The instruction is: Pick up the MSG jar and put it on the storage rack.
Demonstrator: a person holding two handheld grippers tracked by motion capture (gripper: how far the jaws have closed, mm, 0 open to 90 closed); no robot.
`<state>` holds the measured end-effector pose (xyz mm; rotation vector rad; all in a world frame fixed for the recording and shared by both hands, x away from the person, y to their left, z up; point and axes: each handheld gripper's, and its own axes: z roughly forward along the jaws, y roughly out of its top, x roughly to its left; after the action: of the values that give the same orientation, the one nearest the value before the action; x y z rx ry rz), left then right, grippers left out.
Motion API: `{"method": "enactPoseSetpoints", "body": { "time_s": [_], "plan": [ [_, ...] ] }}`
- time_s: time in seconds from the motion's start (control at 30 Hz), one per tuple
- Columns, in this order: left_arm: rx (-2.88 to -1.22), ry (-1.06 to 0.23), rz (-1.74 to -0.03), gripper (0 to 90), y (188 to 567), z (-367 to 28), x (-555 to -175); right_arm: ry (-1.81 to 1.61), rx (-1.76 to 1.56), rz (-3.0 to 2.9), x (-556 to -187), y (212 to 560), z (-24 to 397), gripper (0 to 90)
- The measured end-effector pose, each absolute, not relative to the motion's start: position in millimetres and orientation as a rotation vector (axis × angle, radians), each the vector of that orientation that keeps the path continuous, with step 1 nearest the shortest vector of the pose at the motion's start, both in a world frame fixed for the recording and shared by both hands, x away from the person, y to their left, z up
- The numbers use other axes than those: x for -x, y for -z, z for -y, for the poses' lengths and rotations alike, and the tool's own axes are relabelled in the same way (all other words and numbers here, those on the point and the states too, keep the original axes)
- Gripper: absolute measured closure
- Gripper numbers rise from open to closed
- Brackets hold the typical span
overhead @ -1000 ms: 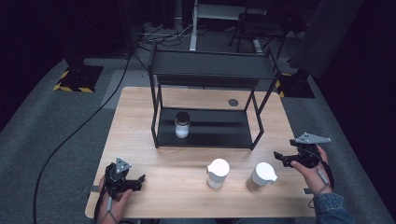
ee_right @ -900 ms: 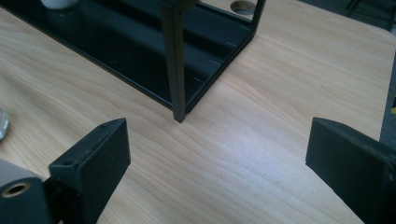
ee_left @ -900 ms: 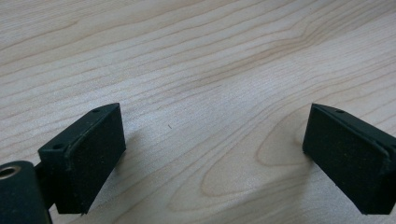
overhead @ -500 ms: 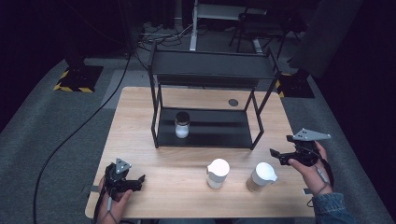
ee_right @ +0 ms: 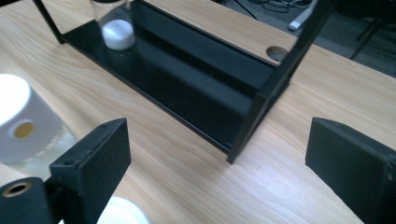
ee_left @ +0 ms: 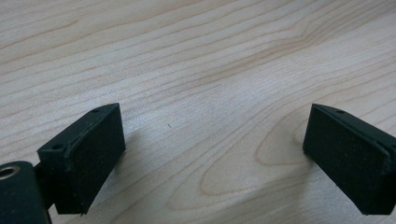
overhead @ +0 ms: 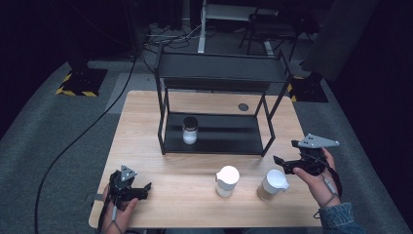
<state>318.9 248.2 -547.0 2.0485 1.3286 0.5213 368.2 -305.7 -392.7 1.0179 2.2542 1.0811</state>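
Note:
My left gripper (overhead: 145,189) rests low at the table's front left corner. In the left gripper view its jaws (ee_left: 212,116) stand open over bare wood, nothing between them. My right gripper (overhead: 284,151) hovers at the right, beside the shelf's front right leg, open and empty (ee_right: 219,126). A glass jar with a black lid (overhead: 189,130) and white contents (ee_right: 117,32) stands on the lower deck of the black shelf (overhead: 219,141). Two white-lidded jars stand on the table in front: one in the middle (overhead: 227,180), the other (overhead: 272,184) just left of and below my right gripper.
The shelf's top deck (overhead: 221,73) is bare, and its front right leg (ee_right: 261,107) stands straight ahead of the right gripper. A round cable hole (overhead: 243,107) lies behind the shelf. The table's front edge (overhead: 204,226) runs close under both hands.
My right gripper has risen a little and moved left, toward the shelf's front right leg and the right-hand jar. The left gripper and all three jars have stayed put.

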Motion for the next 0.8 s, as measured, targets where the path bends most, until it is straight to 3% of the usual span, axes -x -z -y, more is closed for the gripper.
{"method": "enactPoseSetpoints", "body": {
  "time_s": [0.8],
  "plan": [
    [-2.048,-0.522,-1.329,5.1,547.0,-248.1,-319.0,-1.134,-0.906,-2.273,-348.1,379.1,264.5,7.0]
  ]
}}
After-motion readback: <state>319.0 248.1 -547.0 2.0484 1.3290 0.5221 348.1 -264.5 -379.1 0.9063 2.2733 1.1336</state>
